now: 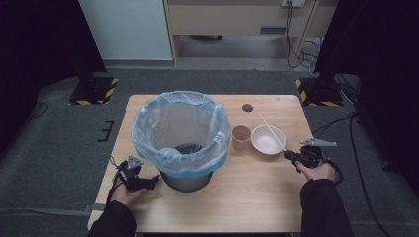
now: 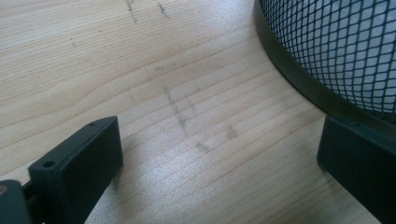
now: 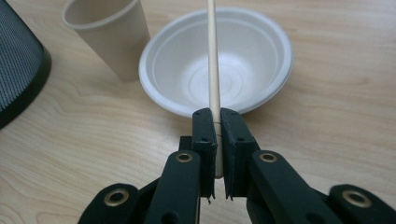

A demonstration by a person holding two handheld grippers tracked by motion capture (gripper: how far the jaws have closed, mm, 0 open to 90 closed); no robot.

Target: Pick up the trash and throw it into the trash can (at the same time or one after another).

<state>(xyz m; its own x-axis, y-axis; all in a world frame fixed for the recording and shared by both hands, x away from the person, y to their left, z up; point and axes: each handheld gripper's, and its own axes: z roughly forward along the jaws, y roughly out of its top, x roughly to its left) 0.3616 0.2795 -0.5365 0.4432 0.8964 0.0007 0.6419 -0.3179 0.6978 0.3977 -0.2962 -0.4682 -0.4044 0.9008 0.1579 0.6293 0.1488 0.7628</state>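
My right gripper (image 3: 217, 117) is shut on a thin wooden stick (image 3: 214, 60), clamped near its lower end. The stick (image 1: 272, 132) slants up and away over a white bowl (image 1: 268, 139), which sits just left of the right gripper (image 1: 288, 155). A tan paper cup (image 1: 241, 137) stands beside the bowl (image 3: 215, 60). My left gripper (image 1: 153, 179) rests low on the table at the front left, right against the base of a black mesh bin (image 1: 187, 180). Its jaws stand wide apart over bare wood (image 2: 219, 140), holding nothing.
The bin carries a pale blue plastic liner (image 1: 181, 129) and takes up the table's left middle. Its mesh wall (image 2: 341, 46) is close to the left gripper's right jaw. A small dark disc (image 1: 247, 107) lies near the far edge. The cup (image 3: 111, 32) stands between bin and bowl.
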